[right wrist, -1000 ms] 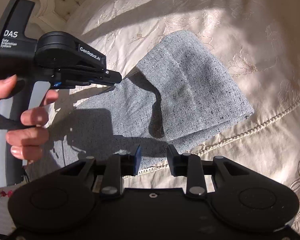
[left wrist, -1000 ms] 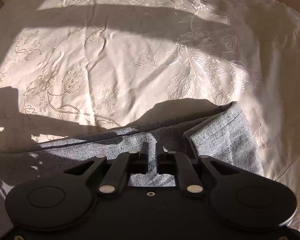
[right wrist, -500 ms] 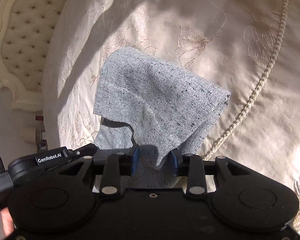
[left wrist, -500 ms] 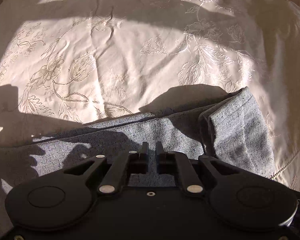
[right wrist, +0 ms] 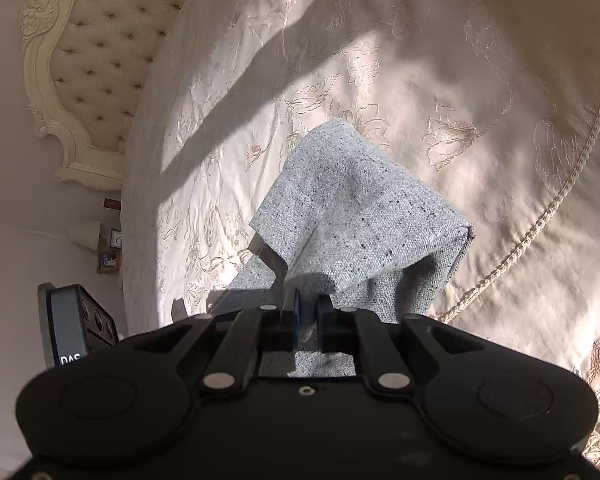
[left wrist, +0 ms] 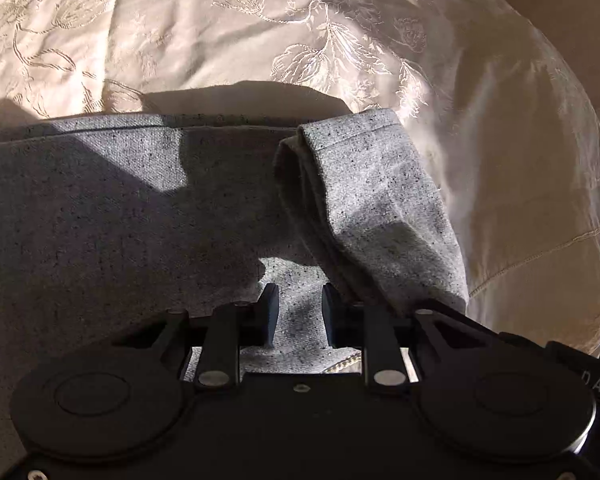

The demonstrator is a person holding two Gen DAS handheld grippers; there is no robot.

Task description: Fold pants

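Right claw (right wrist: 308,312): jaws just closed, pinching a fold of the grey pants (right wrist: 360,216); cloth bunched between the pads and lifted into a peaked tent ahead of the fingers, a doubled layer draping off to the right. Held high, judged, to carry this end over the rest of the garment for the next fold.

Left claw (left wrist: 296,316): jaws just opened, standing partly apart with grey cloth (left wrist: 120,216) lying between and beneath, pads not pressing on it. Pointed steeply down at the flat stretch of pants, likely having let go to leave that part resting.

Beyond the left fingers: a folded-back flap (left wrist: 380,200) to the right, its hem turned over, the far edge of the pants running straight across.

Underneath: cream embroidered bedspread (left wrist: 300,40), corded trim (right wrist: 540,208) to the right, tufted headboard (right wrist: 108,48) at upper left.
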